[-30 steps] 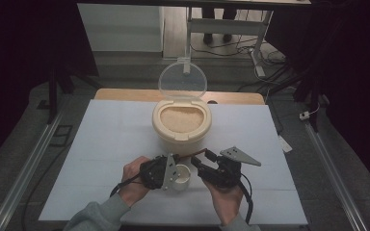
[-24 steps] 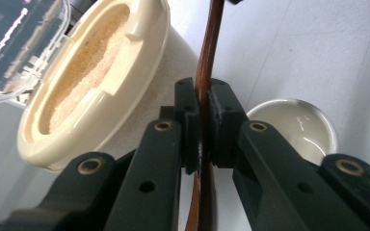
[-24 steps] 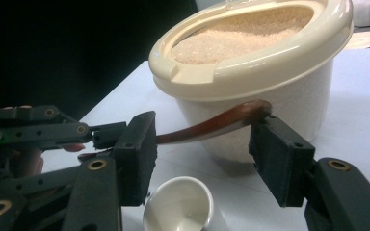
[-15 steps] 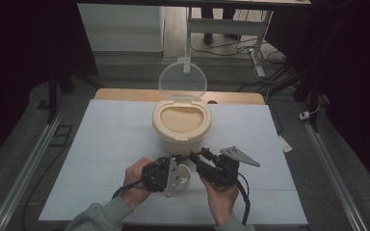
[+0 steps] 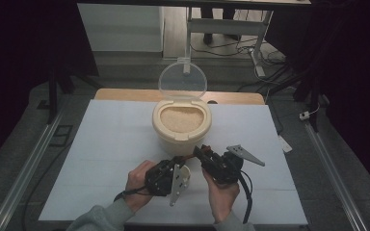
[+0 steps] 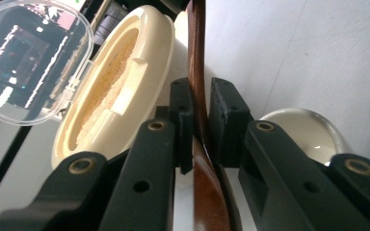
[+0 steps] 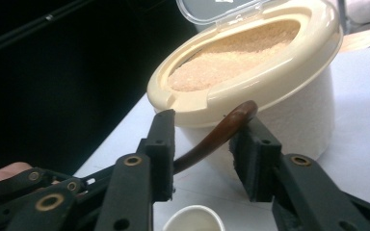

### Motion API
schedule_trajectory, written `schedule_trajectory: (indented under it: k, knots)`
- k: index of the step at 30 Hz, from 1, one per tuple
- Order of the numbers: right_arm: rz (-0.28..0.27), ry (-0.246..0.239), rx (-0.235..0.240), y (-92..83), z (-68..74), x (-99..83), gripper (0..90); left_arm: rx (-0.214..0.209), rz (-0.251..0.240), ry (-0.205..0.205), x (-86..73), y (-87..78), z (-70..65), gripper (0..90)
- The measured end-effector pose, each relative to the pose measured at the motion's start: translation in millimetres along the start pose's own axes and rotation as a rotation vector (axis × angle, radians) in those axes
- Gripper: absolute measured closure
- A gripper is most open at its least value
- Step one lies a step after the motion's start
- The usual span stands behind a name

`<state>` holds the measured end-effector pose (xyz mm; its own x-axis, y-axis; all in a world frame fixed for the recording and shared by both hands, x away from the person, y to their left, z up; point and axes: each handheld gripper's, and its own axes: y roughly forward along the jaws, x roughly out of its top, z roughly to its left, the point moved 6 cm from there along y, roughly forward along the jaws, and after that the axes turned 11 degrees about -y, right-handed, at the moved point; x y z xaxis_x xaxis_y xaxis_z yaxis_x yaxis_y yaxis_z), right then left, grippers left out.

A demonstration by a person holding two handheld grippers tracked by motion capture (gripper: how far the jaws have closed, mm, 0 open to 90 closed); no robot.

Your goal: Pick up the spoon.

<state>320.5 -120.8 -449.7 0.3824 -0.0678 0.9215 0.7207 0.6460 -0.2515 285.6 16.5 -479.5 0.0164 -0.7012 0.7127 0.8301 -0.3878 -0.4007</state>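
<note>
Here's the handover: the left gripper (image 6: 200, 139) is clamped tight on the dark brown wooden spoon (image 6: 197, 72), the handle pinched edge-on between its two black pads. In the high view both hands sit at the near edge of the white table (image 5: 101, 144), just in front of the cream rice container (image 5: 182, 126), whose clear lid (image 5: 182, 81) stands flipped up at the back. A small white cup (image 5: 185, 174) sits between the two hands.

Now the right gripper (image 7: 202, 149) – its jaws have just been closing, with the free end of the spoon (image 7: 226, 126) lying between them. The right-hand pad looks to be touching the handle, the left-hand one still stands off, so not gripping yet, I'd say, though the angle is awkward.

To do this well, the right jaws should finish closing squarely across the handle before the left lets go. Keep both hands steady; a grip right at the rounded tip could let the spoon swivel. Then the bowl end needs a clean path up to the rice
</note>
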Motion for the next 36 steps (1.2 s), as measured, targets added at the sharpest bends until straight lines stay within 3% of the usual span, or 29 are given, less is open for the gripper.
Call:
schedule_trajectory:
  k: [7, 8, 12, 13, 15, 17, 21, 22, 25, 26, 27, 28, 31, 36]
  knots:
    - [-0.031, 0.004, 0.043, -3.5, 2.3, 3.5, 75.2, -0.021, -0.018, -0.002, 1.8, -1.3, -2.3, 75.5]
    - [-0.043, 0.021, 0.079, -4.7, 4.2, 4.7, 79.5, -0.029, -0.018, -0.005, 2.1, -1.8, -2.2, 74.4]
    - [-0.059, 0.034, 0.127, -6.2, 8.1, 7.2, 83.7, -0.047, -0.021, -0.011, 2.2, -2.6, -1.4, 73.2]
    - [-0.064, 0.001, 0.124, -7.4, 10.2, 8.6, 83.9, -0.052, -0.028, -0.021, 2.5, -3.1, -0.8, 72.8]
    - [-0.070, -0.002, 0.128, -7.7, 10.8, 9.3, 84.0, -0.073, -0.037, -0.047, 2.9, -4.2, 0.6, 72.3]
    - [-0.079, -0.016, 0.128, -9.1, 9.0, 11.2, 84.0, -0.106, -0.040, -0.077, 2.8, -6.0, 1.9, 62.5]
    - [-0.095, -0.024, 0.134, -12.7, 6.0, 14.4, 84.0, -0.179, -0.054, -0.182, 0.1, -13.8, 6.6, 53.9]
    - [-0.107, -0.040, 0.133, -16.2, 4.1, 17.2, 84.0, -0.204, -0.053, -0.221, -2.2, -16.2, 8.9, 47.4]
    - [-0.125, -0.058, 0.135, -22.0, 0.9, 21.9, 84.0, -0.294, -0.041, -0.358, -14.1, -23.0, 18.7, 41.7]
    - [-0.131, -0.062, 0.137, -24.1, -0.6, 23.4, 84.0, -0.353, -0.018, -0.449, -26.2, -27.8, 26.4, 39.7]
    - [-0.138, -0.068, 0.140, -25.9, -2.0, 24.9, 84.0, -0.372, -0.006, -0.490, -33.3, -30.3, 30.0, 37.4]
    - [-0.138, -0.068, 0.140, -25.9, -2.0, 24.9, 84.0, -0.372, -0.006, -0.490, -33.3, -30.3, 30.0, 35.7]
    - [-0.153, -0.094, 0.130, -30.8, -6.7, 29.5, 84.0, -0.385, 0.014, -0.579, -56.7, -39.7, 41.4, 32.6]
    - [-0.169, -0.114, 0.142, -33.0, -7.2, 33.2, 84.0, -0.373, 0.054, -0.673, -95.8, -53.8, 56.6, 27.9]
